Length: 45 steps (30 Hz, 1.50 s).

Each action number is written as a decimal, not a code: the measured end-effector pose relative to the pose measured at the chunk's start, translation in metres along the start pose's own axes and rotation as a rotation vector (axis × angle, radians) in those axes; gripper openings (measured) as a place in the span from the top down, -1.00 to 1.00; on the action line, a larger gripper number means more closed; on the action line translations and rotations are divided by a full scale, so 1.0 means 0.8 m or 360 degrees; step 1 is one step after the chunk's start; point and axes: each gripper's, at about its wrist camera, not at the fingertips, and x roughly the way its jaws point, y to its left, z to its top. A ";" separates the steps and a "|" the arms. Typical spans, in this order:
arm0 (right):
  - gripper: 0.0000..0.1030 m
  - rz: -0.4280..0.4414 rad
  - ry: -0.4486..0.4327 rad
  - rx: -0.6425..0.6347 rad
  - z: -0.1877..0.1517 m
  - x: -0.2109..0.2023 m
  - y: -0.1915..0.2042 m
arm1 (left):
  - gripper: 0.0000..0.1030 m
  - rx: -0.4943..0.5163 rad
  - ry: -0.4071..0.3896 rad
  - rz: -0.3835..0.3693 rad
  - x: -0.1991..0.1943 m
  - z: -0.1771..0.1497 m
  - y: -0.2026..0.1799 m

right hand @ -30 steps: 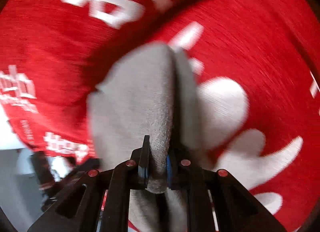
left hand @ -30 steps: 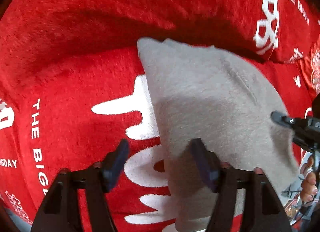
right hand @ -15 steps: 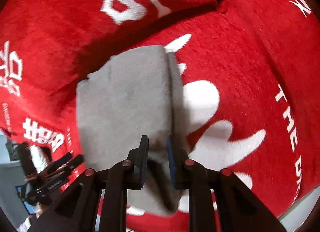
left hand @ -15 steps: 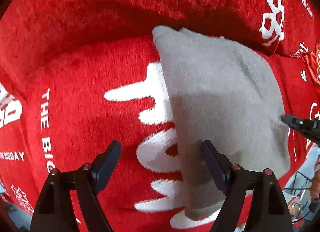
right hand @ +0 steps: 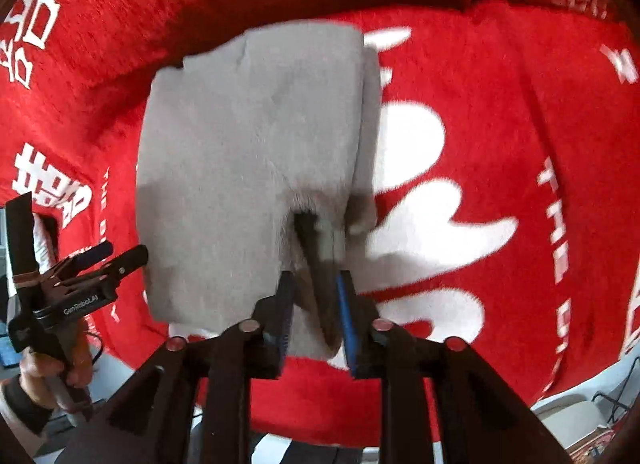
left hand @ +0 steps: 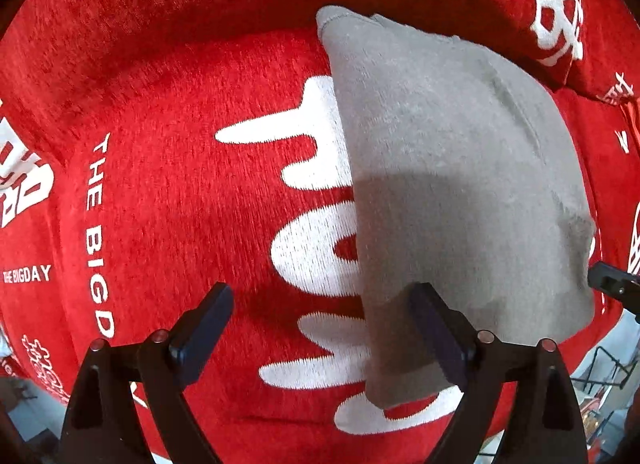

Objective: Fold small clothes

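A small grey garment (left hand: 452,184) lies folded into a rough rectangle on a red plush cover (left hand: 180,184) with white lettering. My left gripper (left hand: 320,328) is open and empty, its right finger over the garment's near left edge. In the right wrist view the garment (right hand: 248,152) fills the middle. My right gripper (right hand: 316,304) is open by a narrow gap, with the garment's near edge lying slack between its pads and no longer pinched. The left gripper also shows in the right wrist view (right hand: 112,260), held in a hand at the far left.
The red cover's raised back cushion (left hand: 200,4) runs behind the garment. The cover's front edge (right hand: 360,436) drops off just below the grippers. A wire rack (left hand: 600,368) and a floor lie beyond the lower right.
My right gripper has let go of the grey garment and drawn back a little. My left gripper has pulled back and risen. The garment has settled flat on the cover.
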 end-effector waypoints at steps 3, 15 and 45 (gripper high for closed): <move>0.50 0.0049 0.0032 -0.0023 -0.001 0.009 -0.004 | -0.78 -0.0031 0.0029 0.0003 0.007 -0.005 0.000; -0.27 0.0447 -0.0131 0.0289 0.023 -0.009 -0.049 | -0.78 -0.0059 -0.0017 0.0074 -0.001 -0.004 -0.033; 0.57 0.0131 -0.0026 0.0261 0.026 -0.018 -0.068 | -0.78 -0.0021 -0.0034 0.0104 -0.023 0.005 -0.048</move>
